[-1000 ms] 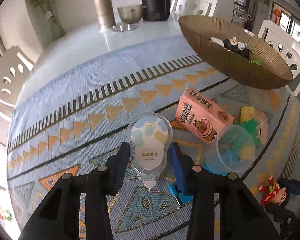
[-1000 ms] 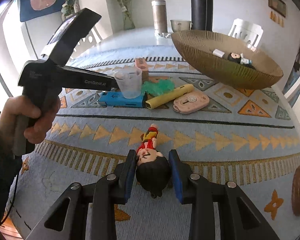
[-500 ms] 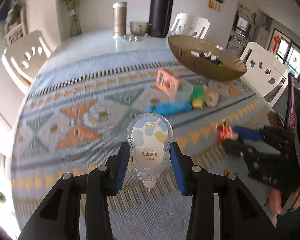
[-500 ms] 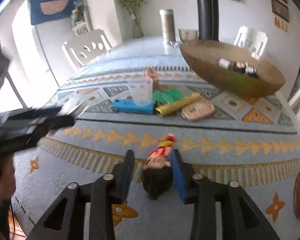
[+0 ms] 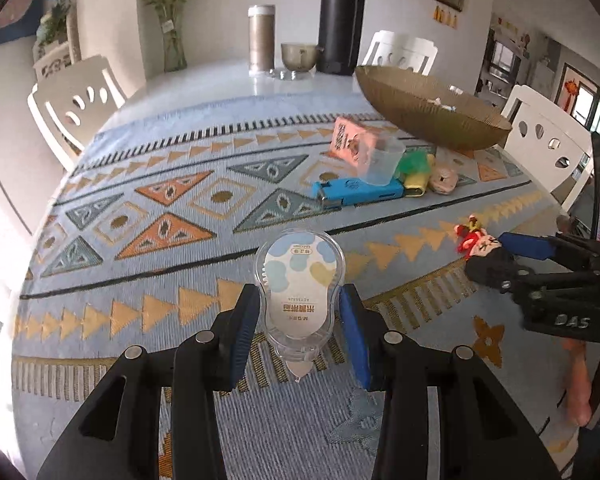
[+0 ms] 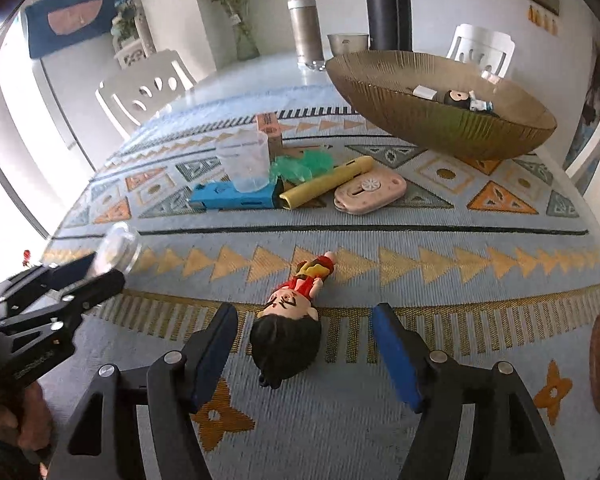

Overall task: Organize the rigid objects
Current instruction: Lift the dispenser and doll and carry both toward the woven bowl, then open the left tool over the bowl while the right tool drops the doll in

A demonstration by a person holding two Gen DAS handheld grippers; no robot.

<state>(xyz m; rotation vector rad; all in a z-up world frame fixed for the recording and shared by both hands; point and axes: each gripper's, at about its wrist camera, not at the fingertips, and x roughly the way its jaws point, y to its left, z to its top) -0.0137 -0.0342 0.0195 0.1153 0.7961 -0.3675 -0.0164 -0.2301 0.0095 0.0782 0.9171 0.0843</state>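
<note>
Left wrist view: the left gripper (image 5: 300,332) is clamped on a clear tape dispenser (image 5: 299,280), held above the mat (image 5: 180,208). Right wrist view: the right gripper (image 6: 304,354) has just been opening; its jaws stand wide, with the doll (image 6: 290,320) lying loose on the mat between them, touching neither pad. The bowl (image 6: 440,128) at the far side holds a few small items, too small to name with confidence. Left to sort, by my reading: the doll, the dispenser, and the cluster near the bowl, with cup (image 6: 246,160), blue stapler (image 6: 236,198), yellow tube (image 6: 328,180), pink case (image 6: 370,192) and carton (image 5: 350,140). Early going, I judge.
</note>
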